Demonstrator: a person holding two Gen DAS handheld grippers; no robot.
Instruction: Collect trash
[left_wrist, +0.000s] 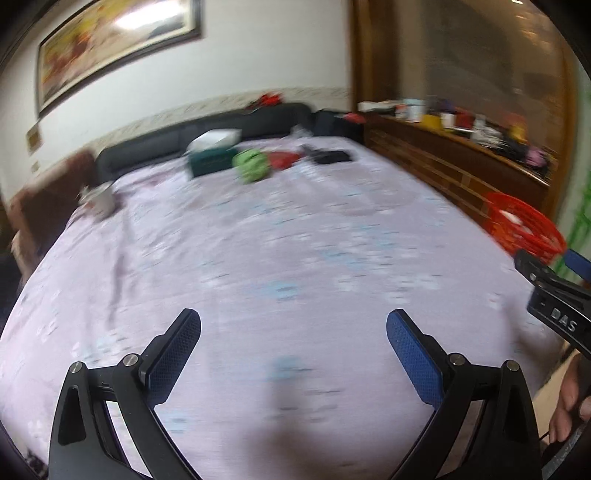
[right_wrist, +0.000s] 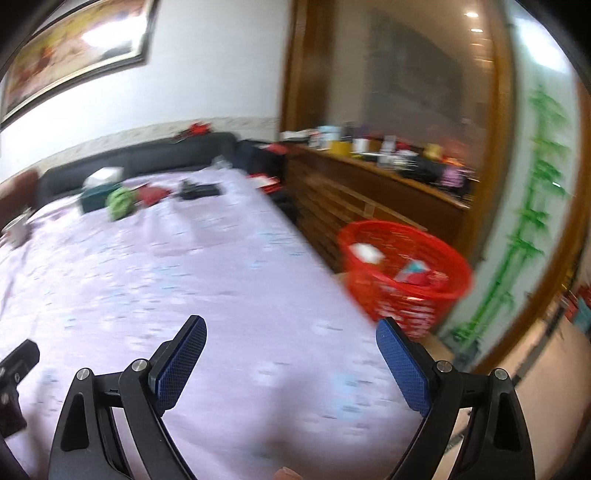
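Both tools, left & right, jaws wide, empty, over bed; red basket's contents only in right view.

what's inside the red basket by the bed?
In the red basket, the right wrist view shows a white piece near the far rim and a red-and-light-blue wrapper lower down. Both are blurred. The near wall hides the bottom, so anything beneath is unseen.

red basket, lilac flecked bedsheet, blue fingers
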